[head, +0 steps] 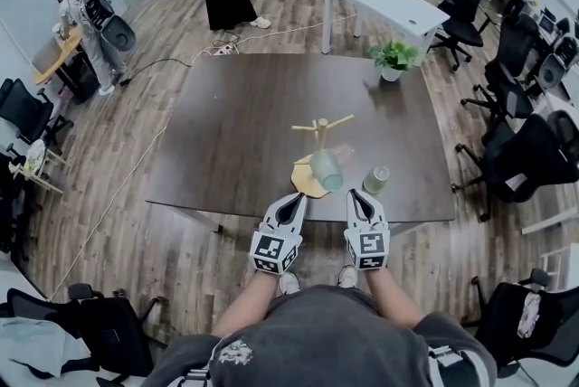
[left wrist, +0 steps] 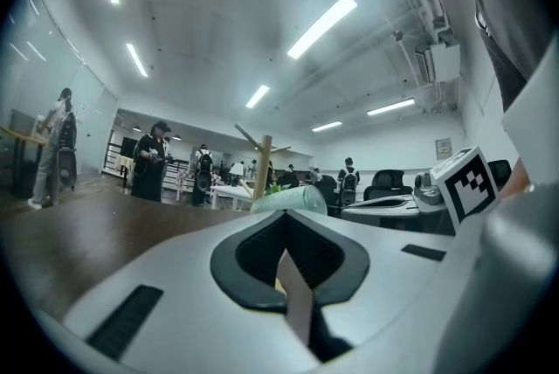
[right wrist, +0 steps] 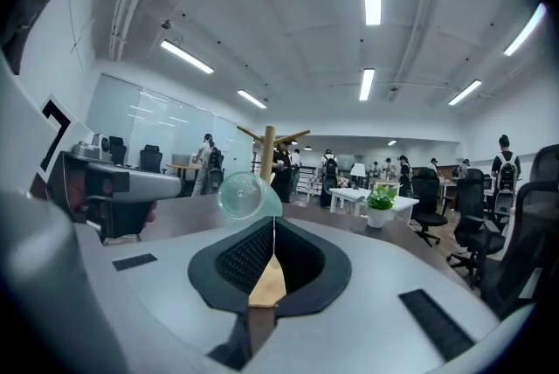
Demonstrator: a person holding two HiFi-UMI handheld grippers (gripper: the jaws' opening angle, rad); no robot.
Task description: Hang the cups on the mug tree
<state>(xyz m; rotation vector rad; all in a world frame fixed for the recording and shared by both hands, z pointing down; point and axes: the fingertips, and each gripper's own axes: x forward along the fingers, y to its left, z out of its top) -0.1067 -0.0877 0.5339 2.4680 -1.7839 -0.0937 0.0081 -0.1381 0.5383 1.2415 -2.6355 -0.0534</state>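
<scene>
Translucent green cup (head: 326, 168) seems tipped; left gripper (head: 298, 197) and right gripper (head: 360, 195) closed, empty.

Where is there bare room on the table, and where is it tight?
The table is bare across its left half, from the mug tree to the left edge, and along the far strip between tree and plant. Crowded: the near edge, where teal cup, clear cup, left gripper and right gripper gather by the tree's base.

left gripper (head: 299, 198), right gripper (head: 359, 194), closed (both)
</scene>
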